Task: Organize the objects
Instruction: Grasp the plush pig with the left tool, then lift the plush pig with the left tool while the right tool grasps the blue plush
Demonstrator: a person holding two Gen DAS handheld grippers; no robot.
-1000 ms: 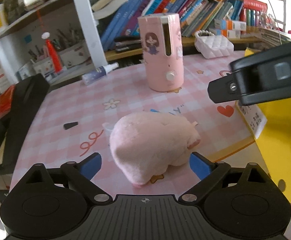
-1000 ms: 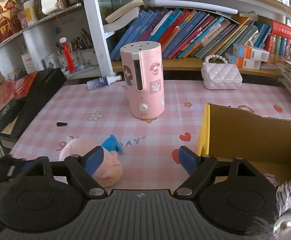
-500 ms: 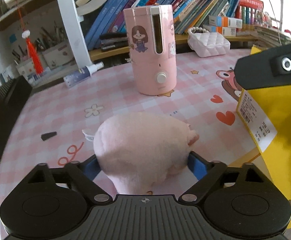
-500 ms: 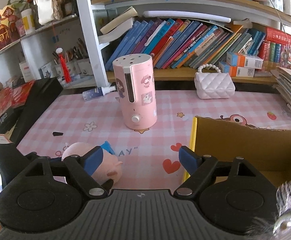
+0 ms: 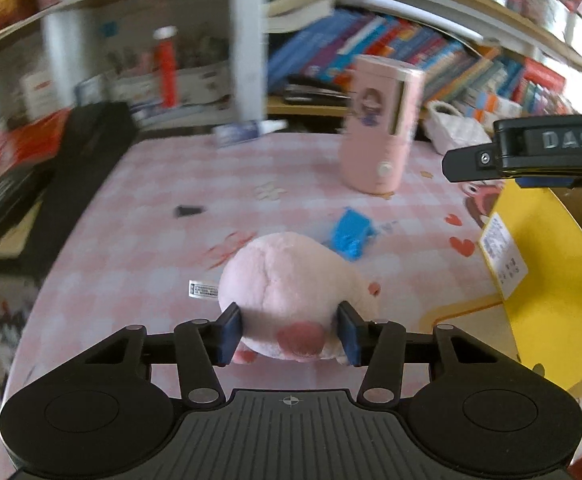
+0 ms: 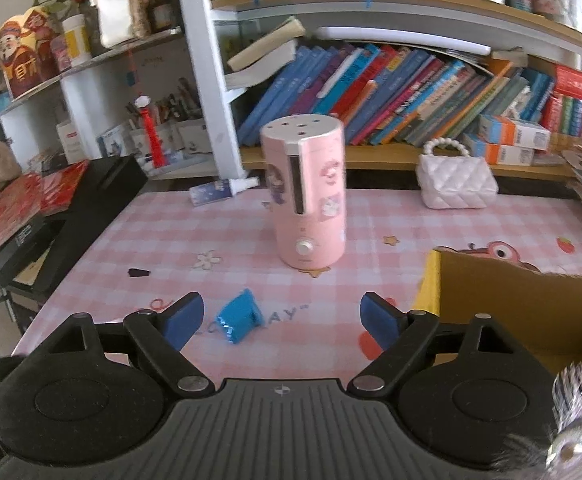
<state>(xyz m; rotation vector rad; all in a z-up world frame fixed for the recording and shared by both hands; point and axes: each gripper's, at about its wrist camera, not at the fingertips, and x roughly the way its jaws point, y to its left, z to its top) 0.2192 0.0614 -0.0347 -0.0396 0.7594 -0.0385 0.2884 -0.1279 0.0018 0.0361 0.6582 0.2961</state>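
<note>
My left gripper (image 5: 289, 334) is shut on a pink plush pig (image 5: 291, 308) and holds it above the pink checked table (image 5: 163, 272). A small blue object (image 5: 351, 232) lies on the table just beyond the pig; it also shows in the right wrist view (image 6: 239, 316). My right gripper (image 6: 279, 318) is open and empty above the table, and its side shows at the right of the left wrist view (image 5: 531, 150). A yellow cardboard box (image 5: 547, 280) stands open at the right, also seen in the right wrist view (image 6: 523, 312).
A tall pink humidifier (image 6: 305, 196) stands mid-table. A white quilted handbag (image 6: 455, 182) and a spray bottle (image 6: 223, 190) lie at the back. A black case (image 6: 91, 200) lies at the left edge. A small black piece (image 6: 138, 272) lies on the table. Bookshelves rise behind.
My left gripper closed on the plush pig and lifted it off the table, uncovering the blue object. The pig is gone from the right wrist view. The right gripper stayed open.
</note>
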